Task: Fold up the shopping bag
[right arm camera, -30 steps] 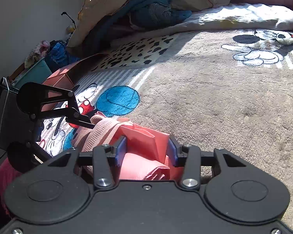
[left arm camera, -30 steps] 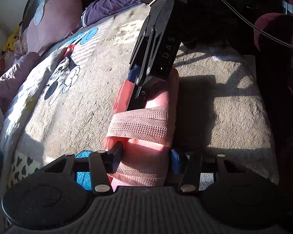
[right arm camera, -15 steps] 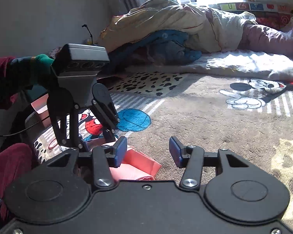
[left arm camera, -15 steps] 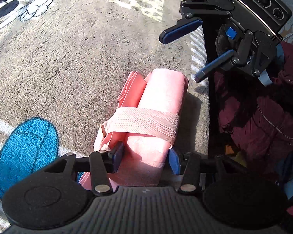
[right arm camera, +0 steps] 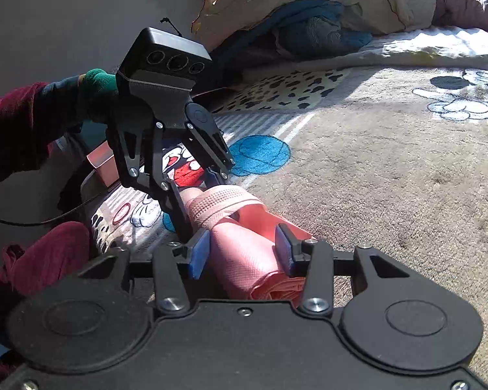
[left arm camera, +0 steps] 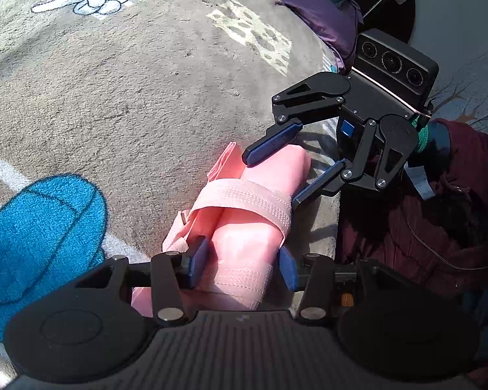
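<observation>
- While the rolled pink shopping bag (left arm camera: 244,227) lay on the grey blanket (left arm camera: 130,113), left gripper (left arm camera: 242,261) jaws clamped its 6 o'clock end.
- Right gripper (right arm camera: 242,253), from 2 o'clock: jaws closing astride the opposite end; contact unclear.

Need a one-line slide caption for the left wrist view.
Left gripper clamps the rolled pink bag on the blanket; right gripper closing around its far end.

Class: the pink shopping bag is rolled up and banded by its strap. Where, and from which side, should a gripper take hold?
Grip the rolled pink shopping bag across its width at a free end clear of the strap, coming in along its length: there the roll is narrow and firm enough to fit between the jaws.
</observation>
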Motion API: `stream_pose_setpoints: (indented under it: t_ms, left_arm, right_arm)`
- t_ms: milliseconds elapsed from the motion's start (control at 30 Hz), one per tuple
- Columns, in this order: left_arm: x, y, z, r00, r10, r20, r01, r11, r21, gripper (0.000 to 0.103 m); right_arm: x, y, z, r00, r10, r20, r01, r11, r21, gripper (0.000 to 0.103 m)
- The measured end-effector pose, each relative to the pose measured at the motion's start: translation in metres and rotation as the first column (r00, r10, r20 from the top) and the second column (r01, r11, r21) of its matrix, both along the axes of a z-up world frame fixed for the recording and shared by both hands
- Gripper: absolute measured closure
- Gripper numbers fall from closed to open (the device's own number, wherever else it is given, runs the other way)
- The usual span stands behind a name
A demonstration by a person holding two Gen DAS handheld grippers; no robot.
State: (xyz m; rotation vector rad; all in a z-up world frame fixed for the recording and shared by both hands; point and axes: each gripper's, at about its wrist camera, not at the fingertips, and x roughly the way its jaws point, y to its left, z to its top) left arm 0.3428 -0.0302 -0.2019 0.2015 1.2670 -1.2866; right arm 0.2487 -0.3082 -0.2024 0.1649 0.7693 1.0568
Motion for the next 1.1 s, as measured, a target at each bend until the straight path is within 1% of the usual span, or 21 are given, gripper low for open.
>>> stream_pose_setpoints:
  t_ms: [100,167,200,267,300,333,367,400,433,467,533,567,600,633,667,767,867,900,933,1000,1100]
  left_arm:
    - [-0.018,0.002,0.015,0.989,0.021,0.149,-0.020,1.000,-0.007,0.055]
    - [-0.031,0.005,0.023,0.969,0.034,0.243,-0.034,0.999,-0.006,0.055]
    - [-0.040,0.007,0.028,0.953,0.036,0.300,-0.037,0.999,-0.004,0.055]
    - [-0.066,0.006,0.038,0.892,0.000,0.452,-0.013,1.000,0.024,0.055]
    - [-0.078,0.004,0.042,0.849,-0.029,0.527,0.006,0.999,0.046,0.055]
    - [-0.093,0.002,0.044,0.784,-0.080,0.616,0.039,0.996,0.079,0.055]
    - [-0.109,0.000,0.044,0.709,-0.136,0.691,0.075,0.990,0.118,0.055]
    - [-0.121,-0.003,0.040,0.648,-0.199,0.735,0.113,0.980,0.166,0.055]
    - [-0.123,-0.004,0.035,0.640,-0.220,0.737,0.109,0.975,0.196,0.056]
    - [-0.118,-0.004,0.033,0.666,-0.200,0.718,0.090,0.978,0.190,0.056]
    - [-0.094,-0.001,0.034,0.791,-0.095,0.604,0.043,0.994,0.100,0.058]
    - [-0.079,0.005,0.036,0.859,-0.037,0.511,0.012,0.999,0.053,0.059]
    - [-0.065,0.011,0.036,0.911,0.007,0.413,-0.015,1.000,0.016,0.059]
    - [-0.054,0.016,0.034,0.946,0.020,0.324,-0.019,1.000,-0.004,0.059]
    - [-0.045,0.021,0.032,0.969,0.029,0.245,-0.025,1.000,-0.018,0.059]
    - [-0.030,0.023,0.026,0.990,0.031,0.136,-0.030,0.999,-0.010,0.058]
    - [-0.012,0.024,0.017,0.997,0.067,0.031,-0.067,0.998,-0.015,0.057]
    - [-0.005,0.026,0.013,0.997,0.082,-0.006,-0.083,0.996,-0.020,0.057]
    - [0.001,0.027,0.009,0.994,0.097,-0.043,-0.099,0.995,-0.024,0.057]
    - [0.014,0.029,0.001,0.986,0.123,-0.109,-0.127,0.992,-0.027,0.057]
    - [0.022,0.022,-0.003,0.987,0.108,-0.122,-0.109,0.994,-0.001,0.057]
  right_arm:
    - [0.005,0.004,-0.002,0.999,0.000,-0.034,0.000,1.000,-0.008,0.054]
    - [0.008,0.002,-0.004,0.998,-0.006,-0.068,0.006,1.000,0.010,0.053]
    - [0.010,0.001,-0.006,0.996,-0.008,-0.086,0.010,1.000,0.019,0.053]
    - [0.014,-0.002,-0.008,0.992,-0.014,-0.127,0.020,0.999,0.040,0.053]
    - [0.015,-0.003,-0.009,0.990,-0.013,-0.142,0.020,0.999,0.048,0.053]
    - [0.017,-0.003,-0.010,0.988,-0.013,-0.154,0.022,0.998,0.053,0.053]
    - [0.020,-0.005,-0.011,0.985,-0.016,-0.173,0.027,0.998,0.064,0.053]
    - [0.022,-0.006,-0.012,0.982,-0.018,-0.189,0.032,0.997,0.075,0.053]
    - [0.023,-0.007,-0.013,0.981,-0.016,-0.196,0.033,0.996,0.081,0.053]
    - [0.023,-0.007,-0.012,0.981,-0.011,-0.192,0.027,0.997,0.078,0.053]
    - [0.021,-0.002,-0.008,0.986,0.003,-0.166,0.006,0.999,0.053,0.053]
    - [0.018,0.001,-0.004,0.990,0.014,-0.140,-0.009,0.999,0.035,0.051]
    - [0.014,0.003,0.001,0.993,0.025,-0.113,-0.023,1.000,0.020,0.050]
    - [0.008,0.008,0.006,0.996,0.053,-0.071,-0.053,0.999,-0.008,0.050]
    - [-0.002,0.014,0.012,0.995,0.100,-0.016,-0.101,0.994,-0.052,0.051]
    - [-0.027,0.026,0.021,0.974,0.192,0.124,-0.170,0.971,-0.171,0.050]
    - [-0.045,0.036,0.022,0.934,0.257,0.247,-0.183,0.941,-0.285,0.048]
    - [-0.047,0.037,0.021,0.931,0.256,0.260,-0.175,0.938,-0.298,0.048]
    - [-0.042,0.033,0.020,0.946,0.217,0.241,-0.150,0.952,-0.268,0.050]
    - [-0.024,0.015,0.014,0.986,0.090,0.138,-0.073,0.989,-0.126,0.053]
    - [-0.007,-0.006,0.002,0.999,-0.049,0.001,0.049,0.998,0.034,0.052]
